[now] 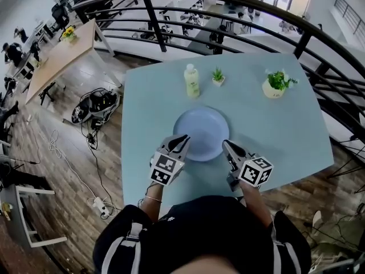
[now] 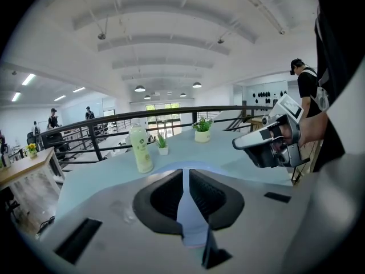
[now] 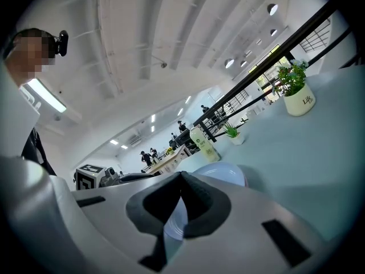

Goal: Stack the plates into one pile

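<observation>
1. Head view: the plate (image 1: 201, 131) lies mid-table (image 1: 285, 136), bare inside, straight ahead between both grippers. The left gripper (image 1: 183, 138) meets its near-left rim and the right gripper (image 1: 226, 145) its near-right rim, both equally near.
2. Left gripper view: the jaws look pinched on the plate's (image 2: 187, 216) rim. I cannot tell whether other plates lie beneath.
3. Right gripper view: these jaws likewise seem clenched on the rim (image 3: 225, 173). Beyond stand a bottle (image 3: 204, 143), a small pot (image 3: 235, 137) and a larger pot (image 3: 299, 101), each pot holding a green plant.
</observation>
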